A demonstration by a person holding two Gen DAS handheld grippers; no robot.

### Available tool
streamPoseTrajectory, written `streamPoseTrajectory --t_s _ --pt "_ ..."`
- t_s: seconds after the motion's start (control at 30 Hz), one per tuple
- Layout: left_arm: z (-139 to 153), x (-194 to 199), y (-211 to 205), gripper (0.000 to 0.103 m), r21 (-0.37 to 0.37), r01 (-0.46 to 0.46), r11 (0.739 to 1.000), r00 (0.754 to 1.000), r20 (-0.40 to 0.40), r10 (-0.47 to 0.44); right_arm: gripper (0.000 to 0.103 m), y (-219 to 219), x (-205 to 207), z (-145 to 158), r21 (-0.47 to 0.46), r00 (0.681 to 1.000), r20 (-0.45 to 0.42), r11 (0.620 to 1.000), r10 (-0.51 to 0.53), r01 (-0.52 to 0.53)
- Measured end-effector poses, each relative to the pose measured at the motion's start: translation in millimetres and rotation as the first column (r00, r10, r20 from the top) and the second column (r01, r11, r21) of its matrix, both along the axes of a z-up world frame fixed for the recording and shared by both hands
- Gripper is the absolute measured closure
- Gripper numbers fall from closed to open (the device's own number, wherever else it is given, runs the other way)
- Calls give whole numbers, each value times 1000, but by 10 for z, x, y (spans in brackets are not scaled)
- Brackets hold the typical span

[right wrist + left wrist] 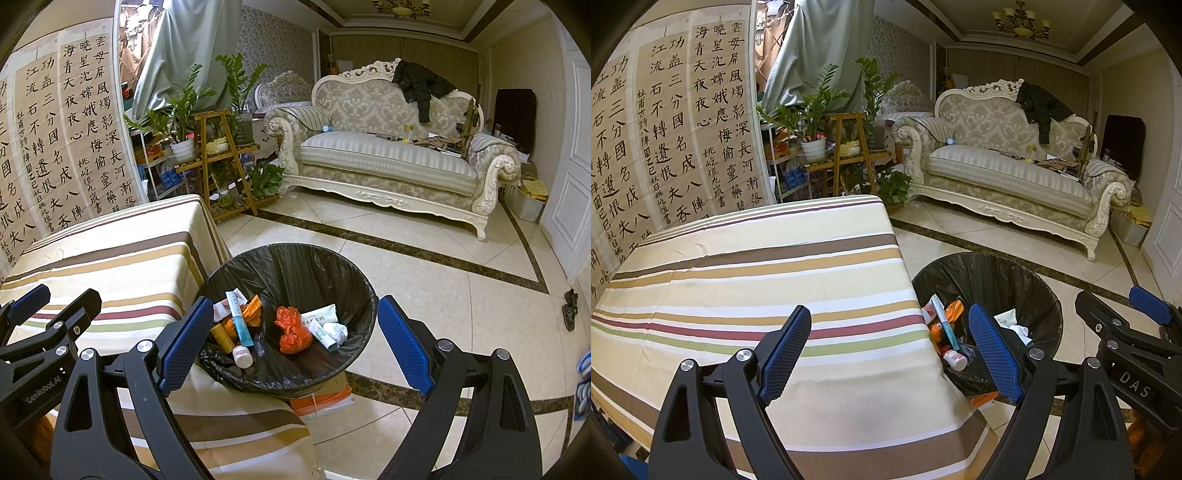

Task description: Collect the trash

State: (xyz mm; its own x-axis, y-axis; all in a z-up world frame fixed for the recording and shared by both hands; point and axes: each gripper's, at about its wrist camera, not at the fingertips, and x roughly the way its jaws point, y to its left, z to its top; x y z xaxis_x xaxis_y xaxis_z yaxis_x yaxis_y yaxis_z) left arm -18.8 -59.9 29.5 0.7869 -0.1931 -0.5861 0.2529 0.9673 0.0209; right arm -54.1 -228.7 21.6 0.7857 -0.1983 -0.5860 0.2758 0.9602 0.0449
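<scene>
Below the right gripper (291,336), held wide apart and empty, the bin (295,266) is seen with trash (293,330) inside; the left gripper (890,349), also spread, is held over the table (738,280) edge.

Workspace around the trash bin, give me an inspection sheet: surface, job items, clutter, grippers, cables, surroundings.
Surface: striped tablecloth on the table, bare in both views.
Job's things: trash bin with a black liner, on the floor against the table's edge; inside it, an orange bag, a white bottle, a blue-and-white tube and crumpled paper.
Clutter: flat orange package under the bin.
Grippers: left gripper open, empty; right gripper open, empty, over the bin.
Cables: nothing seen.
Surroundings: sofa, plant stand, calligraphy sheets.
</scene>
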Motion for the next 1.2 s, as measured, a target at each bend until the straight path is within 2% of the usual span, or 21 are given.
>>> streamPoseTrajectory --t_s 1.2 --pt "13 -95 -112 18 -8 1 1000 1000 18 0 15 13 3 1 -1 1000 0 1000 0 0"
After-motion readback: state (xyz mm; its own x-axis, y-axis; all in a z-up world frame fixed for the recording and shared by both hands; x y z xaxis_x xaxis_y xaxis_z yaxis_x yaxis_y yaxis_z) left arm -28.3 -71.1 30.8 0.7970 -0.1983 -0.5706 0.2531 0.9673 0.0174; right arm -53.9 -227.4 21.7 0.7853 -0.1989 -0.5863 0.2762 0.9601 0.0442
